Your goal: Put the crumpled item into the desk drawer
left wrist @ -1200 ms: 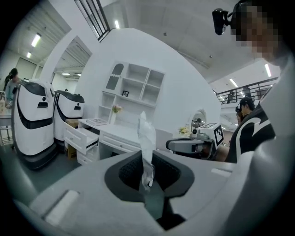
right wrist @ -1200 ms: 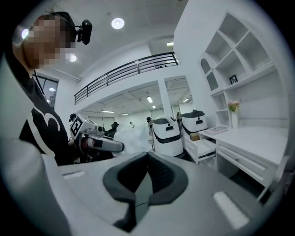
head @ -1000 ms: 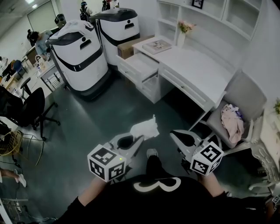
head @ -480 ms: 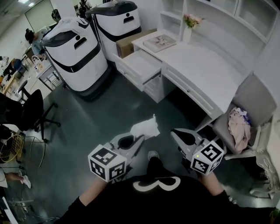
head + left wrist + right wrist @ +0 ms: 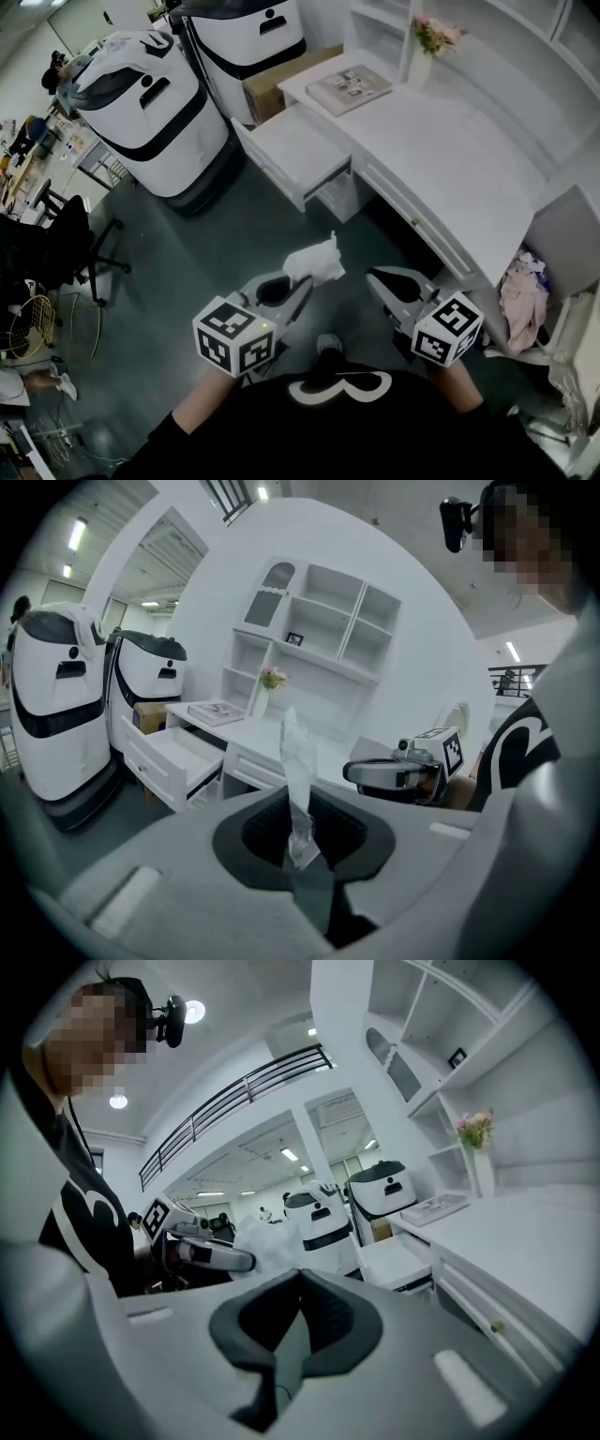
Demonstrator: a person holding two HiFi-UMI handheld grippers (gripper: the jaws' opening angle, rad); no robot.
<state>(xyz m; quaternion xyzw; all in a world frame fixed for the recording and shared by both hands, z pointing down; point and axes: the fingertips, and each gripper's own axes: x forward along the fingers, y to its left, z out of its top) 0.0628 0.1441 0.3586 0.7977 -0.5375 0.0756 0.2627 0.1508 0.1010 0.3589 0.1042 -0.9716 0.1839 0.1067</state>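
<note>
Dark grey-green floor [image 5: 202, 234] runs through the middle of a bright room. A long white desk [image 5: 450, 159] with white shelves above it stands along the far right side. At the desk's left end a white desk drawer [image 5: 298, 148] stands pulled out, its inside facing up. On the desk top lie a flat grey book [image 5: 350, 86] and, further right, a white vase of pink flowers [image 5: 424, 45]. A brown cardboard box [image 5: 279, 84] sits between the desk and two large white-and-black machines [image 5: 141, 108] on the left. A black office chair [image 5: 52, 248] stands at the left edge, and a pale pink cloth [image 5: 523, 292] lies heaped on a seat at the right edge.

Near the bottom of the head view the person holds both tools out over the floor, side by side and apart. The left tool [image 5: 298, 285] has its jaws drawn almost together, pinching the white crumpled paper item [image 5: 315, 262]. The paper sticks up and forward out of the hollow between the pads. It hangs above the floor, well apart from the open drawer and on the near side of it. The right tool [image 5: 377, 278] has its jaws closed against each other with nothing between them.
</note>
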